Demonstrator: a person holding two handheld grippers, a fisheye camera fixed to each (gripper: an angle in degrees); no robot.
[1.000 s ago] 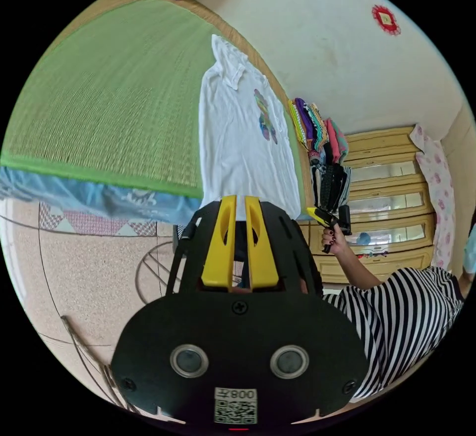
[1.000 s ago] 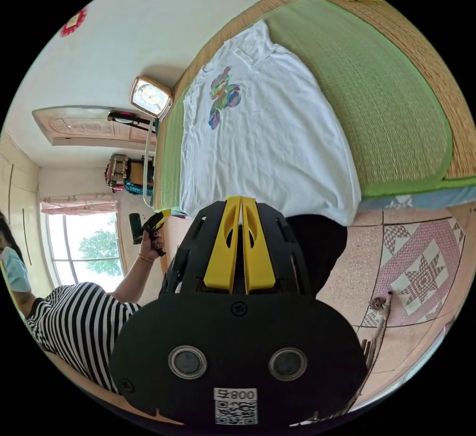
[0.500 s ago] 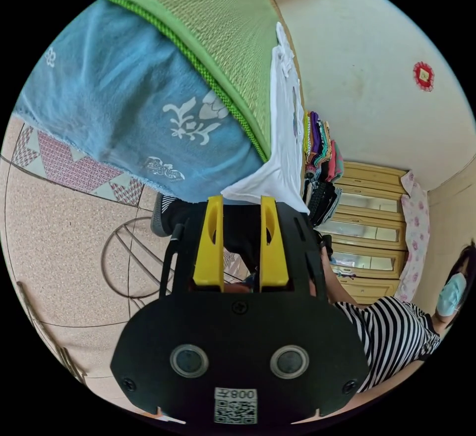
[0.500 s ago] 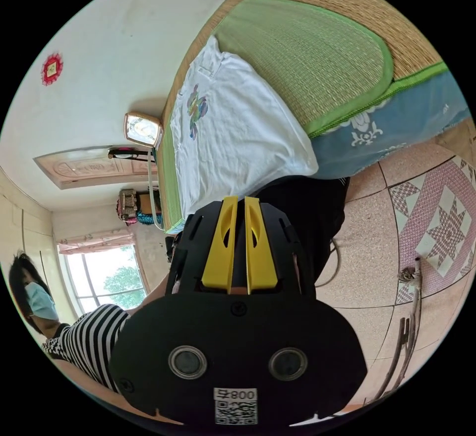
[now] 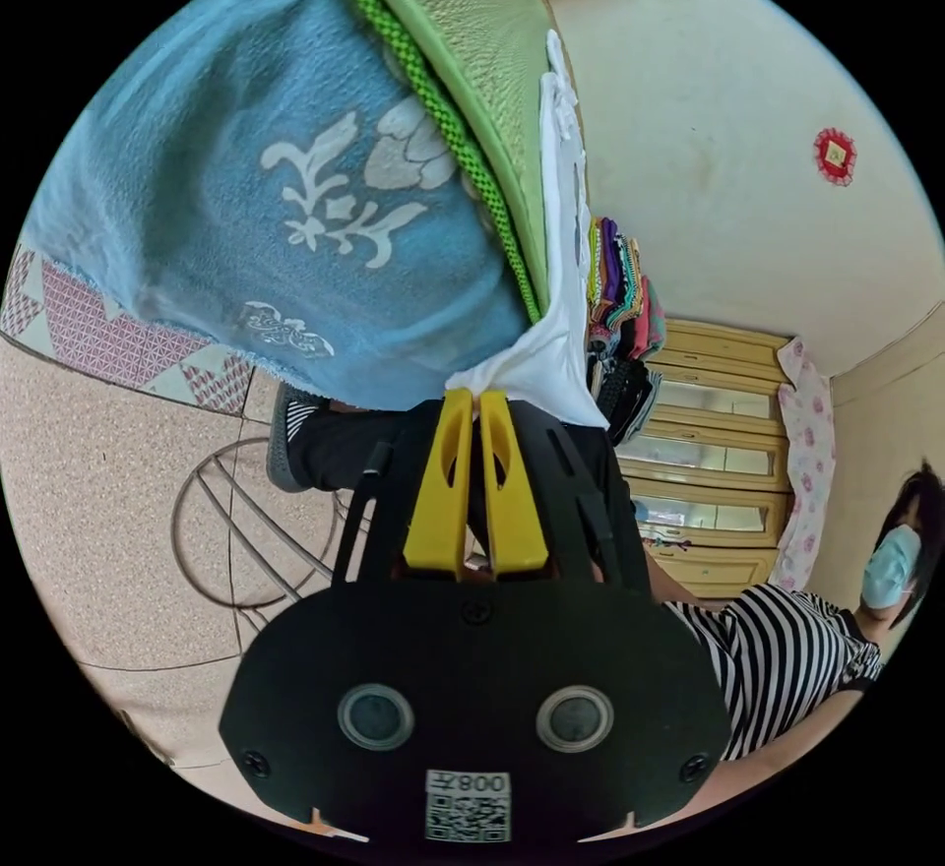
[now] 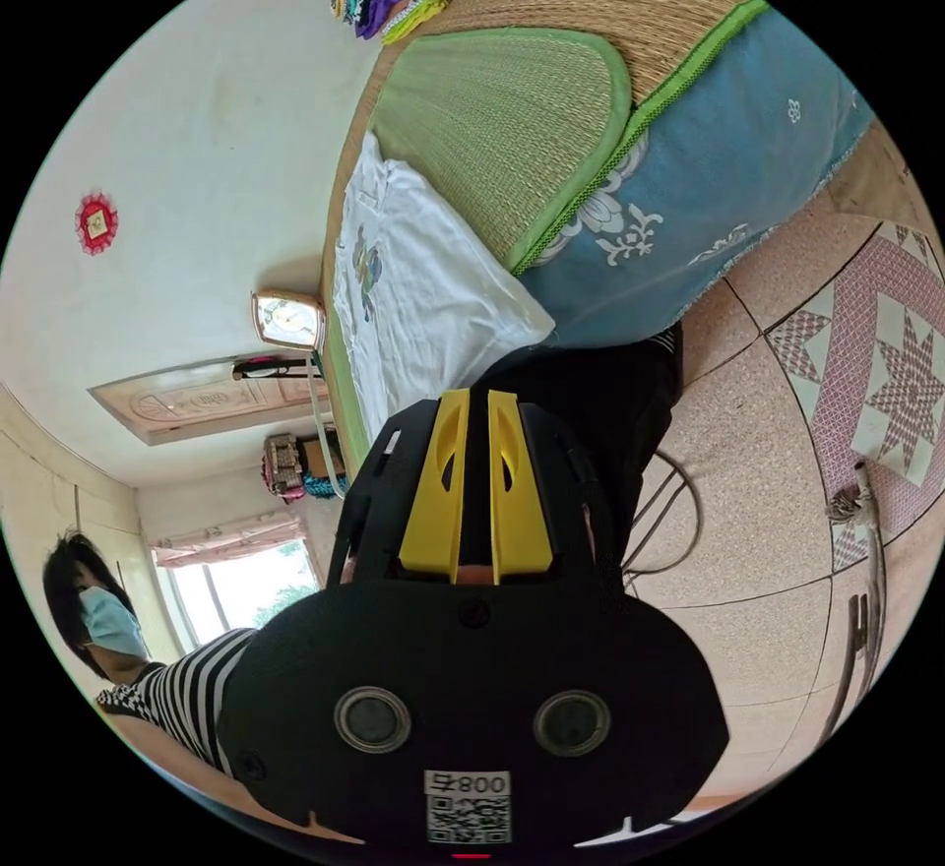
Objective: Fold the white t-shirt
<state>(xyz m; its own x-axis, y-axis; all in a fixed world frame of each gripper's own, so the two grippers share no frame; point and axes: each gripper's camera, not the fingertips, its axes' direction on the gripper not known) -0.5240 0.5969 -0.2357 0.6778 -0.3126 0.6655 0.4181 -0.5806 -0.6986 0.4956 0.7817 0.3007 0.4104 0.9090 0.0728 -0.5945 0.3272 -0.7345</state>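
Observation:
The white t-shirt [image 5: 561,344] with a colourful print lies flat on the green mat [image 5: 472,39] of a bed, its hem hanging slightly over the edge. In the left gripper view, my left gripper [image 5: 471,399] sits at the hem's near corner with its jaws closed together on the cloth edge. In the right gripper view the t-shirt [image 6: 413,315] is seen from the other side. My right gripper [image 6: 479,396] hangs below the hem in front of dark trousers [image 6: 591,403], its jaws a narrow gap apart and holding nothing.
A blue cover [image 5: 246,167] drapes down the bed's side to the tiled floor [image 6: 787,472]. A stack of folded clothes [image 5: 620,280] sits on the bed's far end, before a wooden cabinet [image 5: 719,413]. A clock [image 6: 287,320] stands at the other end. A person in stripes [image 5: 778,649] holds the grippers.
Both cameras dropped toward the bed's edge. The left jaws went from wide apart to closed at the hem corner. The right jaws parted slightly from touching.

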